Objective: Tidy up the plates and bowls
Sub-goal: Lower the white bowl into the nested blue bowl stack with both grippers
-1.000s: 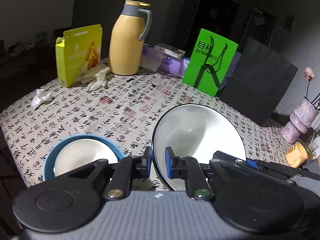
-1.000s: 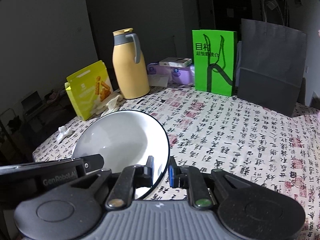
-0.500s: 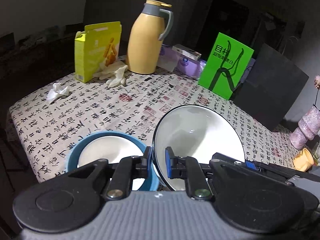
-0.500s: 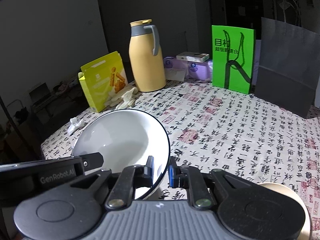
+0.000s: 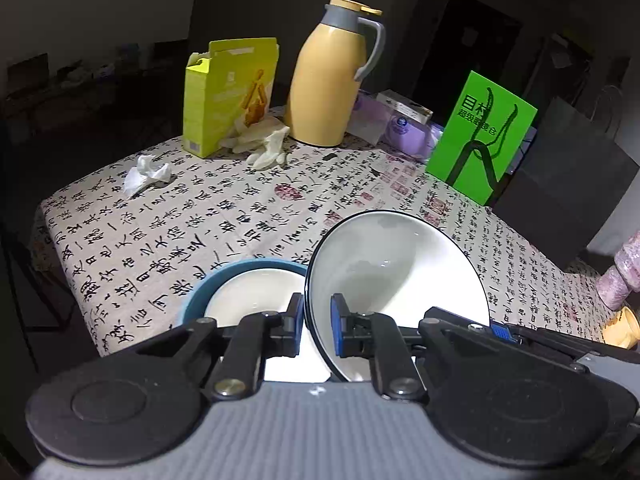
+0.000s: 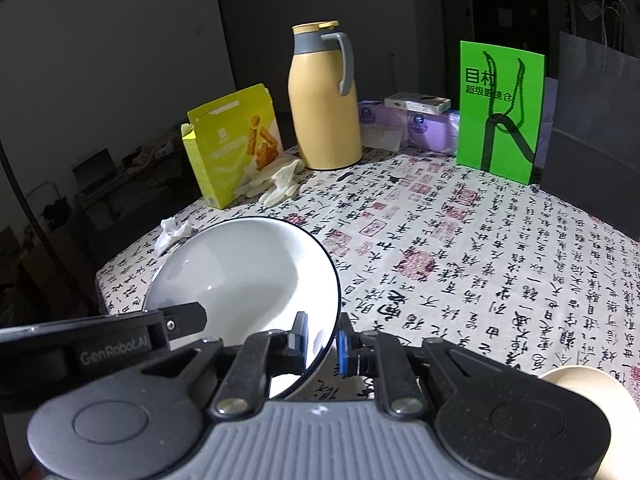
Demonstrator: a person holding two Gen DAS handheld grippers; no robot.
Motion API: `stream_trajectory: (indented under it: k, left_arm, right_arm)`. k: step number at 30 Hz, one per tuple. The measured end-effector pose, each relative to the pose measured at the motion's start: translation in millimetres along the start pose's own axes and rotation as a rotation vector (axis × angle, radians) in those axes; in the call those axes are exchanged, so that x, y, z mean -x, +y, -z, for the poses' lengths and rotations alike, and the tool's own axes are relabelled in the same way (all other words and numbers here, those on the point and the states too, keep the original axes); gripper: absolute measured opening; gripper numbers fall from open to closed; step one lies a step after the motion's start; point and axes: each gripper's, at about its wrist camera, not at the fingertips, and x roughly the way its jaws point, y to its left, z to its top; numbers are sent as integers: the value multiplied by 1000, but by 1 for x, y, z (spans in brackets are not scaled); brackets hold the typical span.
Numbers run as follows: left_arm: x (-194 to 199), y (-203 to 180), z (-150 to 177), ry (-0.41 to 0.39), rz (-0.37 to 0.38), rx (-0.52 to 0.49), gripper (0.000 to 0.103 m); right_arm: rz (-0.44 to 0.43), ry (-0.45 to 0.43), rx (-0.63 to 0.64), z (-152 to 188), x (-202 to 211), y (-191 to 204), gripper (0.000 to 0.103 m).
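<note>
A white bowl with a thin black rim (image 5: 392, 264) is held above the table by both grippers. My left gripper (image 5: 316, 330) is shut on its near-left rim. My right gripper (image 6: 322, 340) is shut on the opposite rim of the same bowl (image 6: 244, 276). The left gripper's body shows at the lower left of the right wrist view. A blue-rimmed bowl with a white inside (image 5: 248, 292) sits on the table just left of and under the held bowl. A tan bowl (image 6: 580, 384) shows partly at the lower right.
At the table's far side stand a yellow thermos (image 5: 328, 76), a yellow-green box (image 5: 228, 92), white gloves (image 5: 264, 144), purple packs (image 6: 416, 124), a green bag (image 5: 480, 136) and a dark paper bag (image 5: 560, 184). A crumpled tissue (image 5: 146, 172) lies left. A pink vase (image 5: 624, 268) and small yellow cup (image 5: 620, 322) sit right.
Both grippers have carried the white bowl leftwards, towards the blue-rimmed bowl. The blue-rimmed bowl now lies closer under the held bowl. Both grips are unchanged.
</note>
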Motion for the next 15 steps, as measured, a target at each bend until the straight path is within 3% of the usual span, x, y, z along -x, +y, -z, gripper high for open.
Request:
stream_trajectory:
  k: [15]
  left_arm:
    - [-4,36,-2,7,-26,47,14]
  right_arm:
    - [-24,35,35,0,-20,29,14]
